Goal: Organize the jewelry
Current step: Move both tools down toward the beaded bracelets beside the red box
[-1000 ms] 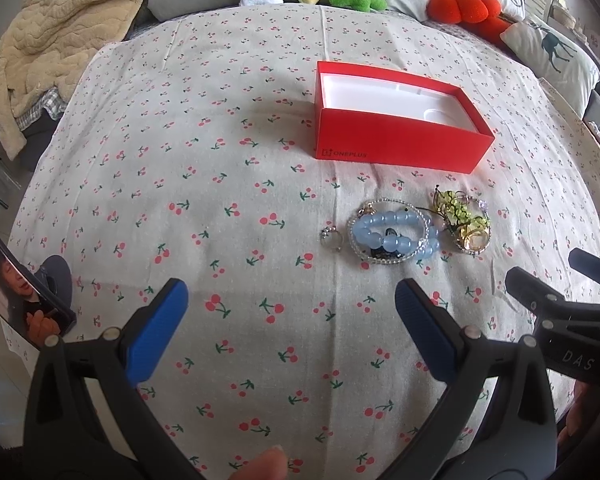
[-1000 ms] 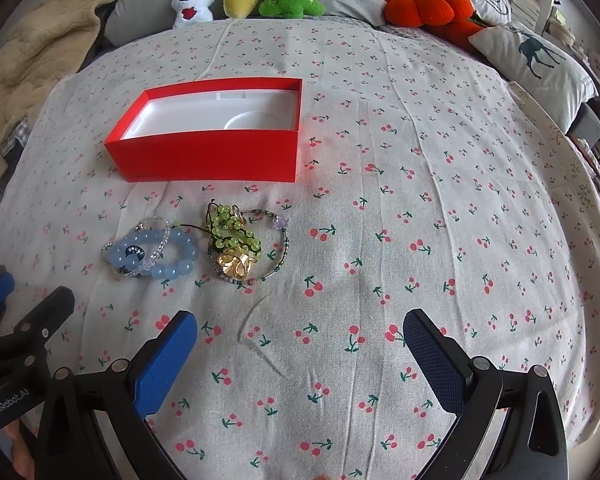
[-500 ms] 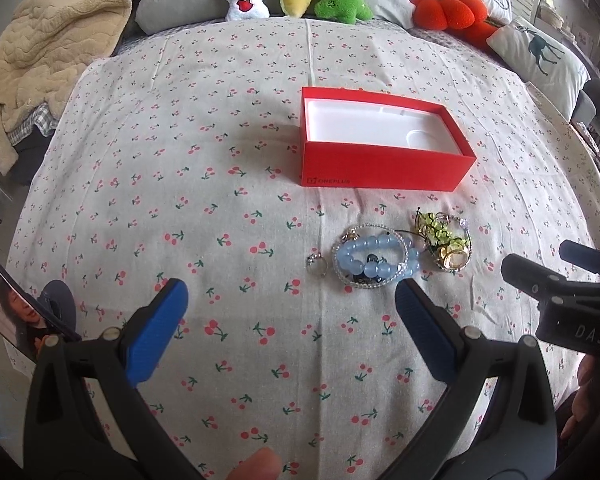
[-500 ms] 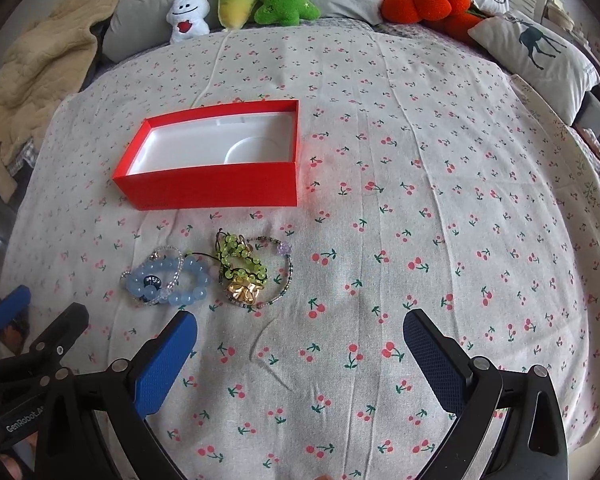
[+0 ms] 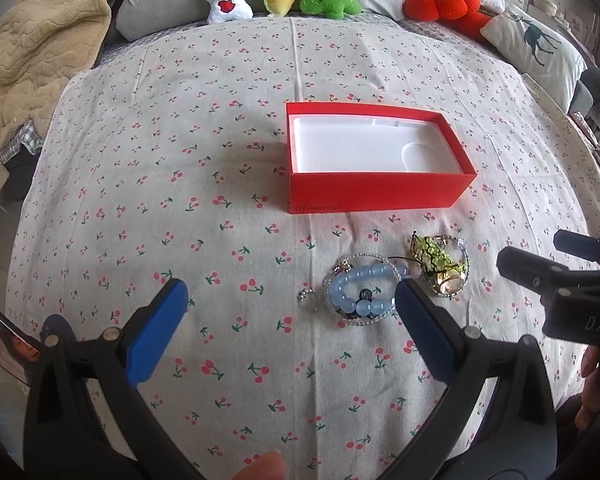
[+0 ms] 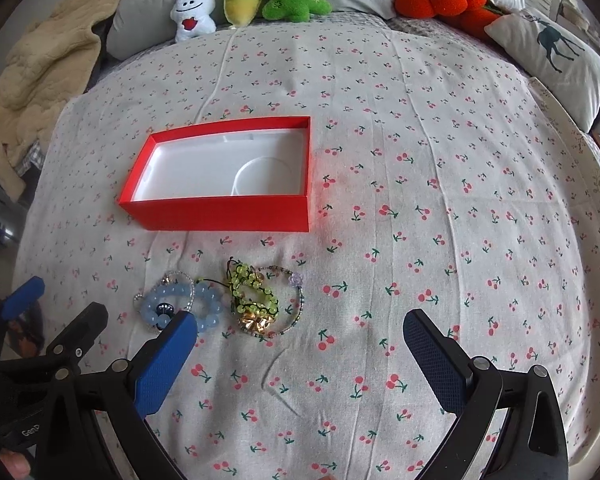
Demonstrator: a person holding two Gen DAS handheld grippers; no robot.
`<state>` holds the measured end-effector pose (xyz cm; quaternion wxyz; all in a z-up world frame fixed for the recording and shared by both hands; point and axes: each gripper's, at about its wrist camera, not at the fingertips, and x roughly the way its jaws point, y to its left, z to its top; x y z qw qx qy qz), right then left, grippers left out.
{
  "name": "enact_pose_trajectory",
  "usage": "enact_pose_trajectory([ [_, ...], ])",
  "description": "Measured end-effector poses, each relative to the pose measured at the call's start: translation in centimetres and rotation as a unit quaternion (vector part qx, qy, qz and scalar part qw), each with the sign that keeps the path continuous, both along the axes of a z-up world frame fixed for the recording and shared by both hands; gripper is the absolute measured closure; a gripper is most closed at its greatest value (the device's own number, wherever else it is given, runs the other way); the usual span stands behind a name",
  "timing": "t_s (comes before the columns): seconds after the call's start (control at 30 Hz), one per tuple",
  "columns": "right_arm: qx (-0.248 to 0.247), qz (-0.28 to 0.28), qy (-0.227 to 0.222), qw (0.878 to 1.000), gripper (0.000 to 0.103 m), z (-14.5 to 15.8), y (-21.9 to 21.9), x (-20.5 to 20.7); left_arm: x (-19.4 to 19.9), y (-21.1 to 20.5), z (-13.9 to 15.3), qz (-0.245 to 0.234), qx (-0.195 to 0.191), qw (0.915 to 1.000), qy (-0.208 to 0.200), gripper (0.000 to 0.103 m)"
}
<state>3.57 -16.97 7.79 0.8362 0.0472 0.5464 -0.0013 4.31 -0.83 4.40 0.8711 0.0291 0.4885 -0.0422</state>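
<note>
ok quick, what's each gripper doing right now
left gripper: open, holding nothing
right gripper: open, holding nothing

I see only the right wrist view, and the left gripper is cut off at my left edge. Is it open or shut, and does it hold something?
Observer: It is open. In the left wrist view the left gripper has its blue fingers wide apart, with nothing between them.
Operator: Thank you. Is there any jewelry to the left of the blue bead bracelet?
Observer: Yes. A small ring lies on the cloth just left of the blue bead bracelet.
</note>
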Motion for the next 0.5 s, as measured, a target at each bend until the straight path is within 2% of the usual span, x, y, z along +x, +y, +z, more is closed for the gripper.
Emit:
enact_pose_trajectory([
  [0.1, 0.037, -0.018, 0.018, 0.999, 0.0, -0.9, -1.5, 0.6, 1.0, 0.9, -1.2, -0.007, -0.035, 0.9991, 0.024, 0.001],
  [0.17, 0.054, -0.024, 0.038, 0.998, 0.0, -1.9, -2.2, 1.0, 1.7, 1.4, -2.0, -0.015, -0.067, 0.9964, 0.049, 0.01],
  [0.23, 0.081, -0.026, 0.048, 0.995, 0.0, -2.5, -2.8, 1.5, 2.4, 1.9, -2.5, -0.019, -0.098, 0.993, 0.063, 0.024],
  [0.3, 0.111, -0.028, 0.053, 0.992, 0.0, -2.8, -3.2, 2.2, 3.3, 2.3, -3.0, -0.02, -0.131, 0.9882, 0.077, 0.035],
  [0.37, 0.12, -0.027, 0.049, 0.991, 0.002, -2.9, -3.3, 3.0, 4.2, 2.5, -3.7, -0.021, -0.161, 0.9823, 0.094, 0.044],
  [0.47, 0.127, -0.024, 0.051, 0.99, 0.013, -3.3, -3.3, 4.0, 5.1, 2.4, -4.6, -0.026, -0.173, 0.9783, 0.11, 0.062],
  [0.5, 0.132, -0.023, 0.055, 0.989, 0.015, -3.6, -3.4, 4.3, 5.4, 2.2, -4.8, -0.03, -0.174, 0.9777, 0.114, 0.071],
])
